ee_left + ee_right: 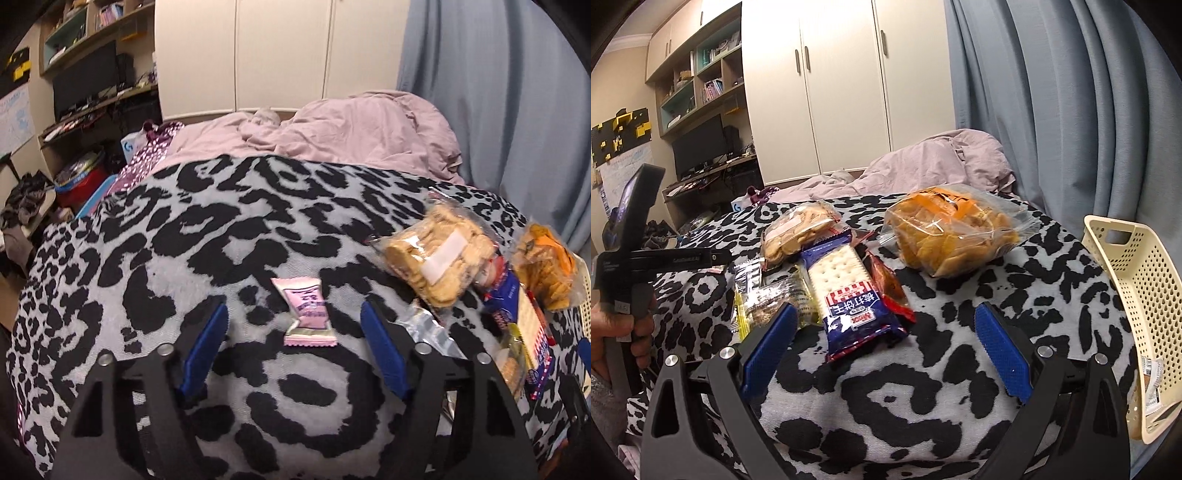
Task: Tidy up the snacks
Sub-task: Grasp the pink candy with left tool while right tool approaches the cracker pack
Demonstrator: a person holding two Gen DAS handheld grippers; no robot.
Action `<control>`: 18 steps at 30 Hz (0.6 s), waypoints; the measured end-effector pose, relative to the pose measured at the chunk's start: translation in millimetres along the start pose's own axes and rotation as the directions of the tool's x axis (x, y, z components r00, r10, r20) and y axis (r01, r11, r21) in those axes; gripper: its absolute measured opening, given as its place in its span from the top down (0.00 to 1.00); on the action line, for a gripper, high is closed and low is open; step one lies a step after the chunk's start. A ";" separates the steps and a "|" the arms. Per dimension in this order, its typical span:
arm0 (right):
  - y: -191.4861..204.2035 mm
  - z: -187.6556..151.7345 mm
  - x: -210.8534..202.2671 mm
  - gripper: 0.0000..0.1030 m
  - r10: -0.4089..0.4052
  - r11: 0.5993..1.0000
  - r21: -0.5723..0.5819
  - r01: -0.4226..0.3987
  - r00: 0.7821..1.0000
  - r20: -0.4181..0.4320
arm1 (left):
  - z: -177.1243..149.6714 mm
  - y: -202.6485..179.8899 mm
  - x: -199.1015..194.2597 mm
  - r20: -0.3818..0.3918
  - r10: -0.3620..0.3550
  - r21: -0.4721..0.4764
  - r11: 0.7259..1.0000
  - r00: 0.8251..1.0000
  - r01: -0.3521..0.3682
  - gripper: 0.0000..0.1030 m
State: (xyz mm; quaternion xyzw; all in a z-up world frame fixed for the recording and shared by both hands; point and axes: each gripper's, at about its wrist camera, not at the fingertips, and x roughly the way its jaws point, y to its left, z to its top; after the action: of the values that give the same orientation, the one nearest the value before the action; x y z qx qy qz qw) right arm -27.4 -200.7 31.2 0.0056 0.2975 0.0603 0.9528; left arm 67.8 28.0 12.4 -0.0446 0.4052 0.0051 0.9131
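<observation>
Left gripper (293, 326) hangs over the leopard-print blanket (207, 236) on the bed, jaws apart, the small pink sachet (308, 314) lying flat between them untouched, bare blanket to its left. Right gripper (886, 345), jaws apart and empty, faces the snack pile: blue cracker pack (849, 291) just ahead near its left pad, clear biscuit bag (798, 230) and orange chip bag (945, 229) behind. Cream perforated basket (1137, 291) sits tilted at the blanket's right edge, open blanket between it and the pile.
</observation>
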 end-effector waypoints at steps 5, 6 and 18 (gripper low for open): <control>2.5 1.3 5.0 0.05 0.012 1.000 -0.015 -0.012 1.000 -0.009 | 1.1 4.0 5.8 -0.027 -0.006 -0.006 1.000 1.000 0.005 0.44; 4.0 1.9 5.6 0.05 0.012 1.000 -0.022 -0.013 1.000 -0.011 | 1.9 3.4 6.0 -0.031 -0.001 -0.001 1.000 1.000 0.001 0.45; 8.3 7.5 19.8 0.05 0.072 0.997 -0.011 -0.073 0.995 -0.066 | 6.4 6.1 7.6 -0.023 -0.029 0.015 0.999 0.999 0.030 0.72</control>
State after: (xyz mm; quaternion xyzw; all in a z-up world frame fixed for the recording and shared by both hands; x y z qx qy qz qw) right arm -7.9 -189.9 26.5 0.0082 0.3276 0.0968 0.9398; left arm 77.3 34.4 10.6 -0.0435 0.4150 -0.0122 0.9087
